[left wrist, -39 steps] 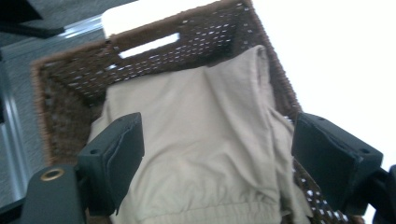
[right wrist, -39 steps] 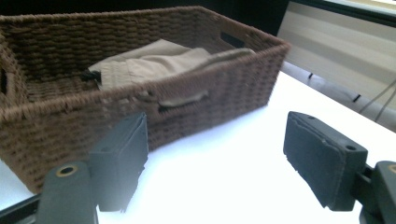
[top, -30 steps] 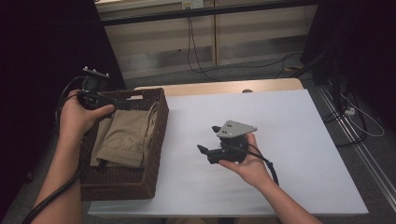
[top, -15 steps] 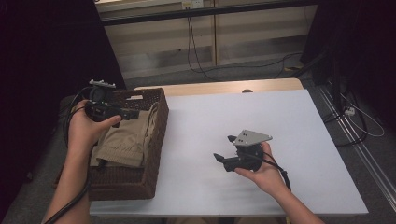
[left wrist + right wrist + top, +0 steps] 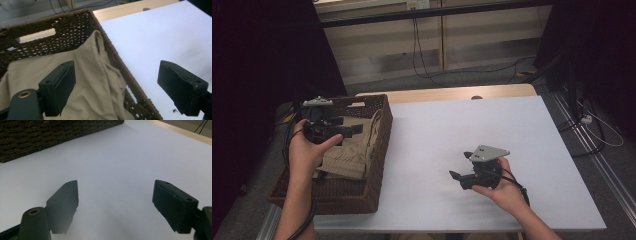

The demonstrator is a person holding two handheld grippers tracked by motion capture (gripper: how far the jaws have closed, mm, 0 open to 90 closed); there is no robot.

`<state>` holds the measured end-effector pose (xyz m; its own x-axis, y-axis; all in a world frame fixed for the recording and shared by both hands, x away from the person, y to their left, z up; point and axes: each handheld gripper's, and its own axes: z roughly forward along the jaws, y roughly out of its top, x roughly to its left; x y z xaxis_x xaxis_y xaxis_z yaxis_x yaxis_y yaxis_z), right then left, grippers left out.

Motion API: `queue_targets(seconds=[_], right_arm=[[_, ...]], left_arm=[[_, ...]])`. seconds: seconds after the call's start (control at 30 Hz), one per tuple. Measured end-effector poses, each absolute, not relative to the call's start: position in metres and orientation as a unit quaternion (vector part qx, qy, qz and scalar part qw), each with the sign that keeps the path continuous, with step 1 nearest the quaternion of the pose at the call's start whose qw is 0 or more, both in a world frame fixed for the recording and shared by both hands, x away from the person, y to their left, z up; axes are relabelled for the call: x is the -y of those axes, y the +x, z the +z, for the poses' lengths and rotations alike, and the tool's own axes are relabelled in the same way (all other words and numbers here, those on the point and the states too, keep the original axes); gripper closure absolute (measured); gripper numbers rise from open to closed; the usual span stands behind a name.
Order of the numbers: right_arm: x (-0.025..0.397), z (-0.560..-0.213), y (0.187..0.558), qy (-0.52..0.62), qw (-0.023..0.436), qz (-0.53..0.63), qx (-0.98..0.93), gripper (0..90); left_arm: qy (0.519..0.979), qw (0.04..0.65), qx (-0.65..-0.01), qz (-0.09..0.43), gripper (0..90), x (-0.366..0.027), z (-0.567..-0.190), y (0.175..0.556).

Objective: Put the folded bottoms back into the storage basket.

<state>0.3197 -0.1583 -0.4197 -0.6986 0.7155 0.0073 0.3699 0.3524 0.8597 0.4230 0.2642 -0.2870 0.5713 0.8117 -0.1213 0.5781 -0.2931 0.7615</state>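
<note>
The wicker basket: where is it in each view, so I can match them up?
High view: wicker basket at left table edge, beige cloth inside.
Left gripper view: basket wall at upper left.
Right gripper view: its wall along the top left.
Shared landmark: white tabletop.

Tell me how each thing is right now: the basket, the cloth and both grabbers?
Wicker basket: upright at the table's left edge, cloth inside.
Beige cloth: crumpled in the basket, one edge draped up its wall, not gripped.
Left gripper: open, above the basket's rim, holding nothing.
Right gripper: open, above the bare white table, holding nothing.
</note>
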Motion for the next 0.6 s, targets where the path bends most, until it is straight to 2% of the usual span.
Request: queue_targets(seconds=[0.6], right_arm=[[0.188, -0.438, 0.309, 0.357, 0.174, 0.429, -0.811, 20.1]], left_arm=[[0.757, 0.468, -0.425, 0.168, 12.6, -0.256, -0.307, 0.396]])
